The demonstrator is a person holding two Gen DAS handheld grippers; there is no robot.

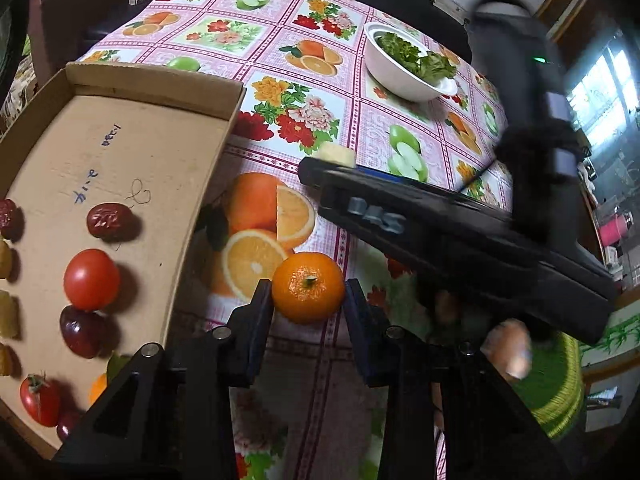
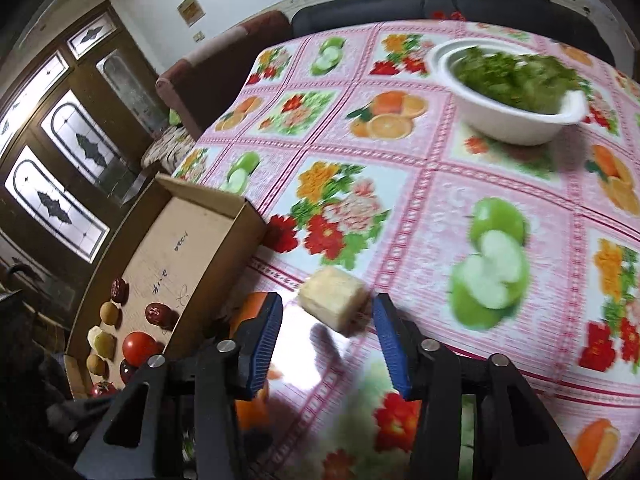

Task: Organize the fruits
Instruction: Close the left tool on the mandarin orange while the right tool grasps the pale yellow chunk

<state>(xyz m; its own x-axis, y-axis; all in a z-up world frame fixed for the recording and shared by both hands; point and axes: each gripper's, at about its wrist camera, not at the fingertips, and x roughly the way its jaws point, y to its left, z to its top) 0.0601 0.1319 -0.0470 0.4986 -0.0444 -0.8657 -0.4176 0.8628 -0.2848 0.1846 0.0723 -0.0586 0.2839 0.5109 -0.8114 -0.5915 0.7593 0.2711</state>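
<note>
An orange mandarin (image 1: 308, 288) sits on the fruit-print tablecloth right of a shallow cardboard box (image 1: 120, 148). My left gripper (image 1: 308, 300) has a pad against each side of it, shut on it. In the box lie a tomato (image 1: 91, 279), a red date (image 1: 112, 222), a dark plum (image 1: 82, 330) and pale yellow pieces (image 1: 8, 312). A pale yellow fruit chunk (image 2: 332, 302) lies on the cloth between the fingertips of my right gripper (image 2: 328, 304). That gripper is open, with a gap showing on the chunk's left side. In the left wrist view the right gripper (image 1: 320, 168) reaches in from the right.
A white bowl of green leaves (image 2: 512, 92) stands at the far right of the table (image 2: 400, 184). The box (image 2: 208, 216) hangs at the table's left edge. Dark sofas run behind the table. A hand (image 1: 510, 346) and a green woven seat (image 1: 552, 392) show at lower right.
</note>
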